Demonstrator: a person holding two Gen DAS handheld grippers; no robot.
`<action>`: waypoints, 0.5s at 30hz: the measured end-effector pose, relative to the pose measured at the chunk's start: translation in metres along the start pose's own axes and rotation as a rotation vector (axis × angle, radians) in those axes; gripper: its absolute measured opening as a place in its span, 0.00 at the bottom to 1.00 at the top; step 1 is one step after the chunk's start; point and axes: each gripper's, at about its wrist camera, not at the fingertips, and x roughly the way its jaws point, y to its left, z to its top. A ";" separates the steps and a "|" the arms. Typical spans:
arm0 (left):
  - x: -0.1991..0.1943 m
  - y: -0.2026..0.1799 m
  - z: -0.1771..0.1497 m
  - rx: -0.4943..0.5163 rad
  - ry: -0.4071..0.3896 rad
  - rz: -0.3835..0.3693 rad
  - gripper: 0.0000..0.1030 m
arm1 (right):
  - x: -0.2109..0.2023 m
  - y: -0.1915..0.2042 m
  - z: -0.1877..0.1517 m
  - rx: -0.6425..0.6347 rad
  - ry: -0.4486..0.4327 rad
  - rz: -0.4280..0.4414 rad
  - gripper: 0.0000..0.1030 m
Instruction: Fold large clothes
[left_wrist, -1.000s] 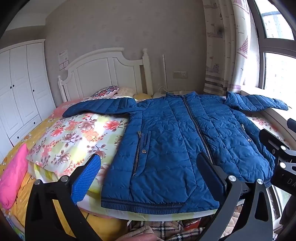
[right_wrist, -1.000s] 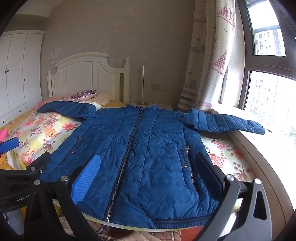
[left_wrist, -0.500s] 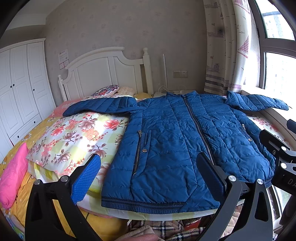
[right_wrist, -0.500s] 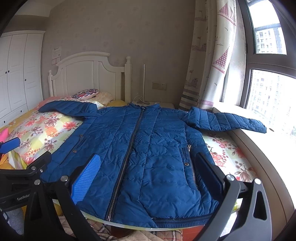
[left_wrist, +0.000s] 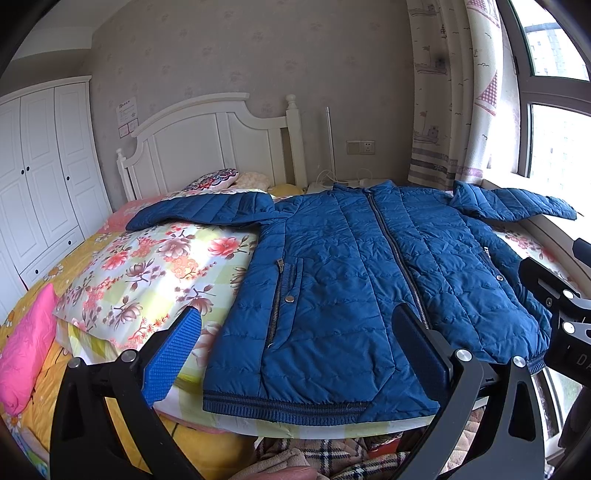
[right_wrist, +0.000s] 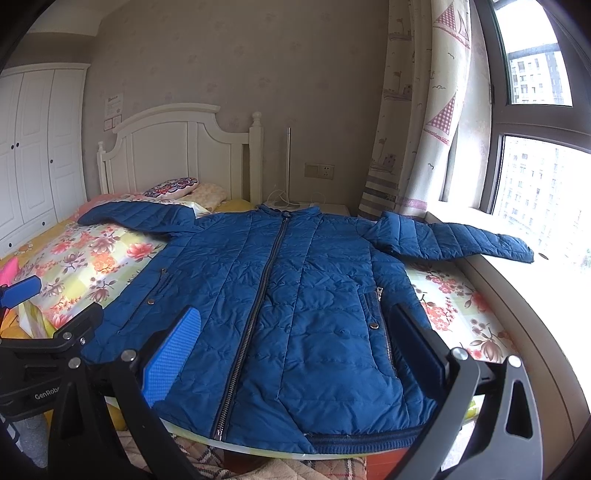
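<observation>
Left wrist view: the left tool (left_wrist: 295, 347) hangs with its jaws spread wide and nothing between them, above the foot edge of the bed (left_wrist: 229, 421). Its blue textured pad (left_wrist: 171, 360) sits over the flower-print quilt (left_wrist: 155, 273); the opposite dark finger overlaps the lower front of the garment. The blue quilted padded jacket (left_wrist: 351, 280) lies flat and face up on the quilt, zip closed, ribbed hem (left_wrist: 284, 402) at the near edge of the bed and collar toward the white wooden headboard (left_wrist: 207, 144). One sleeve (left_wrist: 199, 212) extends across the quilt toward the white wardrobe (left_wrist: 40, 177); the other sleeve (left_wrist: 517, 203) reaches onto the window sill. A pink cushion (left_wrist: 26, 347) lies at the left edge of the bed. A plaid blanket (left_wrist: 332, 458) shows below the hem. Part of the right tool is visible at the right border.

Right wrist view: the right tool (right_wrist: 295, 347) is likewise fully spread and empty, positioned over the hem region of the jacket (right_wrist: 295, 295). Its blue pad (right_wrist: 171, 360) overlaps the jacket panel left of the zip (right_wrist: 258, 310); its dark finger lies beside the snap-closed pocket (right_wrist: 373, 314). The far sleeve (right_wrist: 454, 240) rests on the window sill (right_wrist: 546, 295), next to the patterned curtain (right_wrist: 417, 122). The left tool (right_wrist: 22, 291) appears at the left border, beside the jacket's edge.
</observation>
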 end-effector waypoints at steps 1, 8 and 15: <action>0.000 0.000 0.000 0.000 0.001 -0.001 0.96 | 0.000 0.000 0.000 -0.001 0.000 -0.001 0.98; 0.000 0.000 0.001 0.000 0.001 -0.001 0.96 | 0.000 0.000 0.000 0.001 0.001 0.001 0.98; 0.000 0.000 0.001 0.001 0.001 -0.001 0.96 | 0.000 0.000 0.000 0.003 0.002 0.001 0.98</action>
